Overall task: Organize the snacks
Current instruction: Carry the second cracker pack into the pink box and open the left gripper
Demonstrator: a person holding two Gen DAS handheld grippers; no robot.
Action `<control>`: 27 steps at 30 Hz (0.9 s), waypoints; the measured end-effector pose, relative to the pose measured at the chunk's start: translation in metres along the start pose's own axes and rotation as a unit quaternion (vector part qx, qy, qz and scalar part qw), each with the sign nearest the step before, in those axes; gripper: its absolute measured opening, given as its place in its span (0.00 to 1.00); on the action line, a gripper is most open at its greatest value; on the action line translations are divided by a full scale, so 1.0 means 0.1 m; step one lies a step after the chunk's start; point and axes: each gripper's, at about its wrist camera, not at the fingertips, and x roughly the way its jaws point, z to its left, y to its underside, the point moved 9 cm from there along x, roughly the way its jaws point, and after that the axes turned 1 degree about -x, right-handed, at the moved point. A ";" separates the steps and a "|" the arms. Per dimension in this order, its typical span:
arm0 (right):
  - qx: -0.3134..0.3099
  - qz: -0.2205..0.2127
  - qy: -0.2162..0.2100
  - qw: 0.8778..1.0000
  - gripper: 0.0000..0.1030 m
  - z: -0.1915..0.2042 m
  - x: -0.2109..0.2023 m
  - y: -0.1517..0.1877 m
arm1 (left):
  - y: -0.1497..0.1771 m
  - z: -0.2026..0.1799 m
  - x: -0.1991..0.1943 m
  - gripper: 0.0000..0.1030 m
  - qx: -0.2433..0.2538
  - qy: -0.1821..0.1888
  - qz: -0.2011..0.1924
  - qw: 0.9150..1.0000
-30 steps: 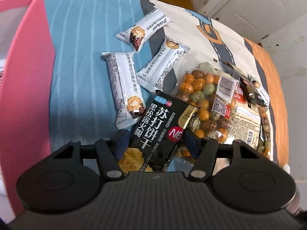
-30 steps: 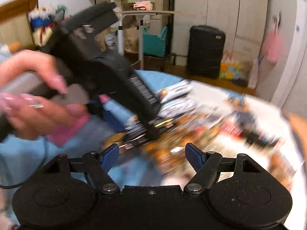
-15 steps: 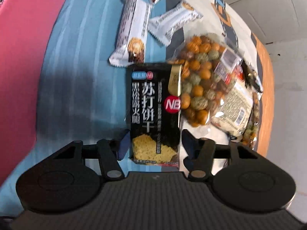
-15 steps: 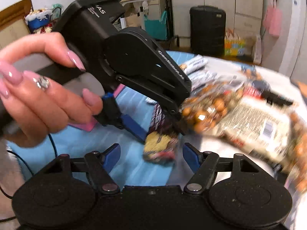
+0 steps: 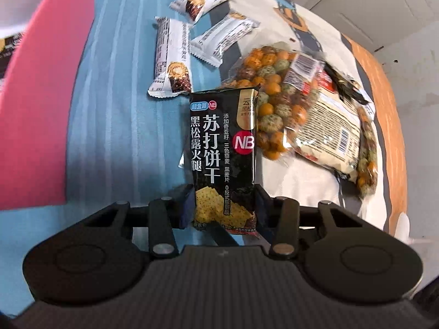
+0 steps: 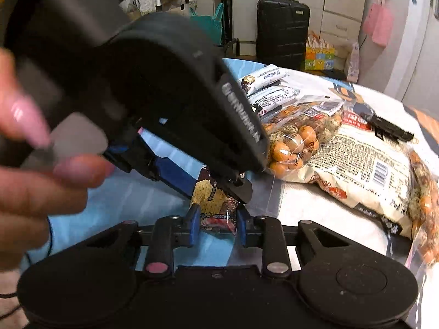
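A black soda cracker packet (image 5: 223,148) with white Chinese print stands lengthwise between the fingers of my left gripper (image 5: 223,205), which is shut on its lower end and holds it above the blue striped cloth (image 5: 120,126). In the right wrist view, my right gripper (image 6: 215,223) is shut on the bottom edge of the same packet (image 6: 212,203), just below the left gripper's body (image 6: 153,90). Three white snack bars (image 5: 171,57) lie on the cloth beyond the packet.
A pink box (image 5: 38,115) stands at the left. A clear bag of coated nuts (image 5: 277,93) and a cream printed bag (image 5: 329,134) lie to the right, also in the right wrist view (image 6: 365,164). A black suitcase (image 6: 282,31) stands behind.
The left gripper has lifted the black packet off the pile and turned it upright. The right gripper has moved in and closed on the packet's bottom end.
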 end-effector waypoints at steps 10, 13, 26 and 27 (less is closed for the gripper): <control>0.007 0.029 -0.058 0.998 0.25 0.12 -0.37 -0.11 | 0.23 -0.06 -0.45 0.42 0.016 0.005 -0.023 1.000; -0.001 0.036 -0.070 0.997 0.24 0.18 -0.48 -0.17 | 0.27 -0.06 -0.62 0.42 0.018 0.007 -0.034 0.999; -0.073 0.029 -0.108 0.991 0.23 0.55 -0.75 -0.62 | 0.24 0.16 -1.40 0.42 -0.006 0.006 -0.107 0.994; -0.083 0.025 -0.112 0.990 0.23 0.61 -0.74 -0.67 | 0.22 0.21 -1.46 0.42 -0.010 0.005 -0.111 0.994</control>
